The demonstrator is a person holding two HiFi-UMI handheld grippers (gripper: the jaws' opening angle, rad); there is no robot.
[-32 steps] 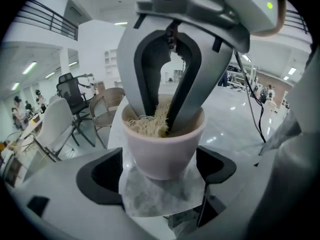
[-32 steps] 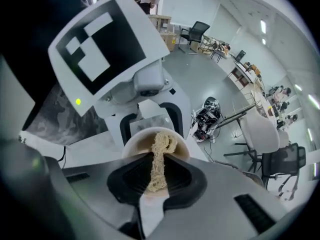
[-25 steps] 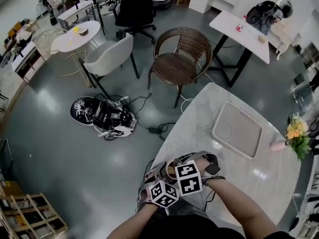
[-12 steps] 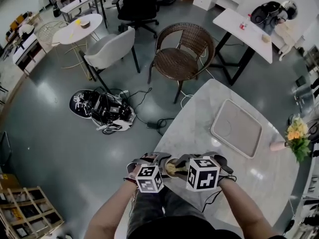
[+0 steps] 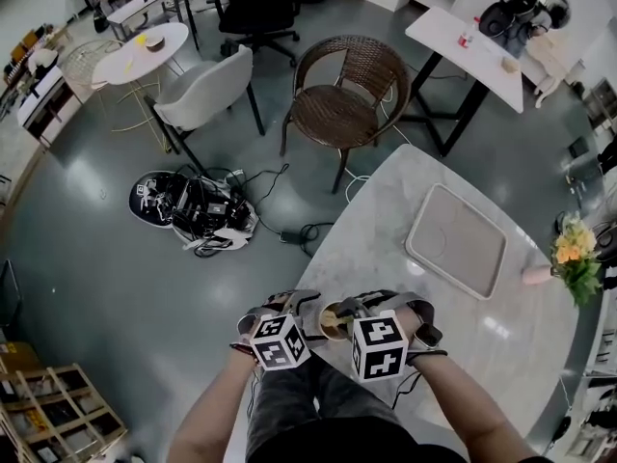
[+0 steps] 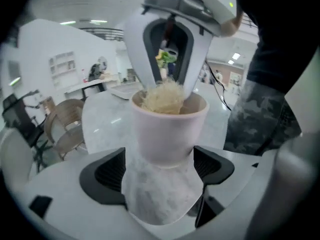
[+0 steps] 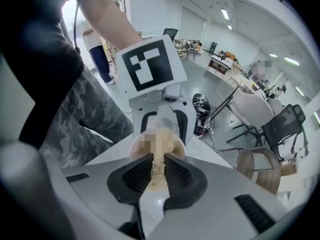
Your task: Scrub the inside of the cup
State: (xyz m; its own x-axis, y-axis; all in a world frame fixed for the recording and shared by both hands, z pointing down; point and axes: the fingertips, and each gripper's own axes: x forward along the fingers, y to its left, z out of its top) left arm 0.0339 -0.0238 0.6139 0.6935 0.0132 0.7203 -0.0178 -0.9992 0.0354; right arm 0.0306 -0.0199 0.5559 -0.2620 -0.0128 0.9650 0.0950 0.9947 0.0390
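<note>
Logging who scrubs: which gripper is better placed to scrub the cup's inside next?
Right. The right gripper pinches the scrubber, which sits in the cup; the left gripper only holds the cup's base.

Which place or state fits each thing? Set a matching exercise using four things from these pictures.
Things:
1 cup
2 fibre scrubber
3 tray
4 wicker chair

Places or states:
A standing on the floor
B held by the left gripper
C pinched by the right gripper
D bare, lying on the marble table

Pairs: 1-B, 2-C, 3-D, 4-A
</note>
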